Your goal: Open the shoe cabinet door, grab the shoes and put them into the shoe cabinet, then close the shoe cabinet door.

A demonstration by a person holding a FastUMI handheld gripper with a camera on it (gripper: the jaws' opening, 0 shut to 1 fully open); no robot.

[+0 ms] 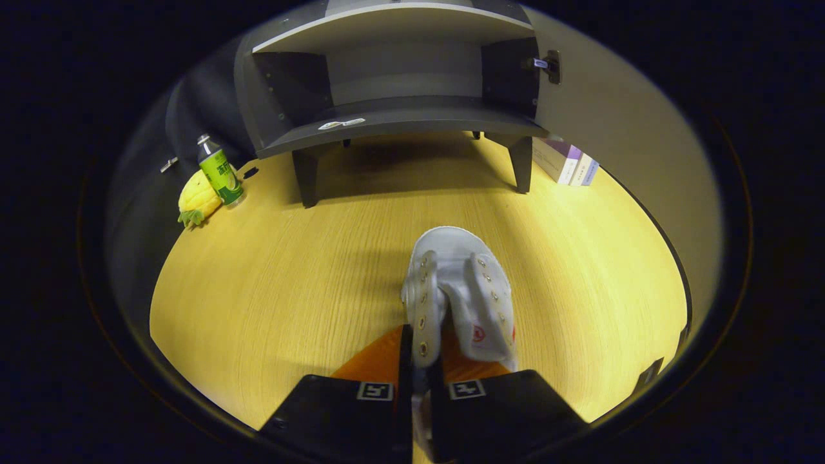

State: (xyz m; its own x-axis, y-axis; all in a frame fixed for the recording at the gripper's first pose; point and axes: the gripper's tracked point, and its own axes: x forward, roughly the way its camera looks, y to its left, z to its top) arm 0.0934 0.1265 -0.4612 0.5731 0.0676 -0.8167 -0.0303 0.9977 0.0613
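I've got the gripper [420, 377] clamped on the shoe's [459, 290] eyelet flap — fingers nearly closed, shoe hanging just ahead of them, toe pointing away. The cabinet [399, 122] sits straight ahead, well apart, door already open — so I reckon it's a straight push forward.

The shoe [461, 283] is white canvas with brassy eyelets and a small red mark on its side, sitting right where the fingers [420, 370] close on its edge. The bench [277, 283] is pale yellow wood with fine grain. At 12 o'clock the shoe cabinet [393, 84] is dark grey with lighter grey shelf edges. Around 10 o'clock there's a green bottle [219, 171] with a white cap, next to a yellow pineapple plushie [196, 203] with green leaves. At 2 o'clock, white and purple boxes [567, 162].
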